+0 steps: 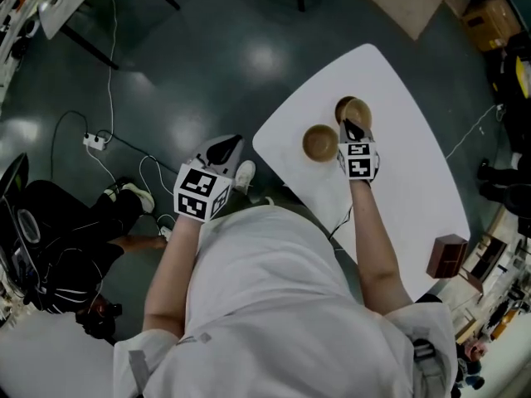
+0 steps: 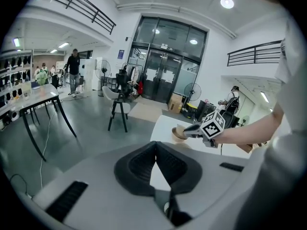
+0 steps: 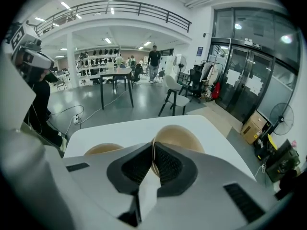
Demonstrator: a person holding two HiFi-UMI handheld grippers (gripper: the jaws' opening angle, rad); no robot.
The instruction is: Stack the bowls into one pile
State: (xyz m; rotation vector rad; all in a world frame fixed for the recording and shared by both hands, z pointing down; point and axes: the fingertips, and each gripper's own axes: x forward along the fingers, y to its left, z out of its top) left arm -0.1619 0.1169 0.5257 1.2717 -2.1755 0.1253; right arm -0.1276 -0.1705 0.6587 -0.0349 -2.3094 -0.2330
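Two wooden bowls are on the white table [image 1: 415, 181]. One bowl [image 1: 320, 143] rests flat near the table's left edge. The other bowl [image 1: 355, 111] is tilted on edge, and my right gripper [image 1: 347, 126] is shut on its near rim. In the right gripper view that rim runs between the pads, the held bowl [image 3: 175, 137] rises beyond the jaws, and the flat bowl [image 3: 102, 149] lies to the left. My left gripper [image 1: 224, 144] hangs over the floor left of the table, shut and empty [image 2: 156, 145]. From its view, the right gripper [image 2: 194, 130] holds the bowl [image 2: 178, 134].
A dark brown box [image 1: 448, 255] stands near the table's right edge. Cables and a power strip [image 1: 96, 141] lie on the floor to the left. A person in black [image 1: 58, 239] sits low at far left. A stool [image 2: 119, 107] stands beyond the table.
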